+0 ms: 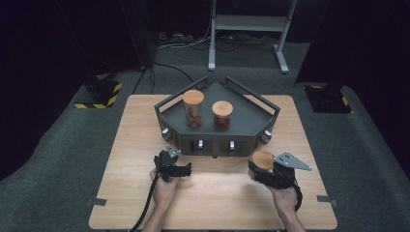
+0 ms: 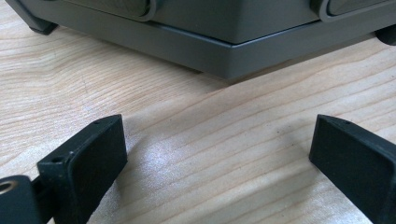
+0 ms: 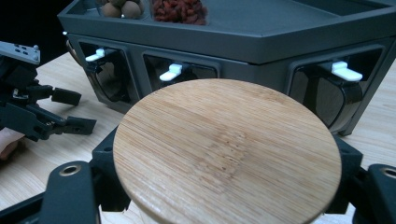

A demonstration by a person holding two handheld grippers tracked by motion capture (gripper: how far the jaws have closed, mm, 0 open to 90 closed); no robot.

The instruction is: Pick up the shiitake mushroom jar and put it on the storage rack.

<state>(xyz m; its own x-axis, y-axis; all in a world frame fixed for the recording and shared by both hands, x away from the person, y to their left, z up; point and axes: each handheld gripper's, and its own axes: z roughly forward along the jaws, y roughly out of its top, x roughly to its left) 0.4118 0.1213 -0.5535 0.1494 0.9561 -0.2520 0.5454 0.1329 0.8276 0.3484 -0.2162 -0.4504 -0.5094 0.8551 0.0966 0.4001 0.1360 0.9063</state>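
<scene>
My left gripper [image 1: 186,170] rests on the bench [image 1: 130,145], jaws apart and empty, well to the left of the jar [image 1: 262,159]. My right gripper [image 1: 261,169] is clamped on that jar just below its bamboo lid [image 3: 227,151]. The jar stands upright, axis vertical, with the grey rack [image 1: 251,118] directly ahead of it.

The dark grey wedge-shaped metal rack [image 1: 251,123] blocks the far middle of the light wooden table [image 1: 212,203], its front wall with white latches facing the person. Two bamboo-lidded glass jars [image 1: 193,107] stand on the rack's left part, leaving its right part bare. Before the rack, bare wood lies open between the left gripper [image 1: 186,170] and the right gripper [image 1: 255,169], whose jaws clamp a bamboo-lidded jar [image 3: 226,151].
</scene>
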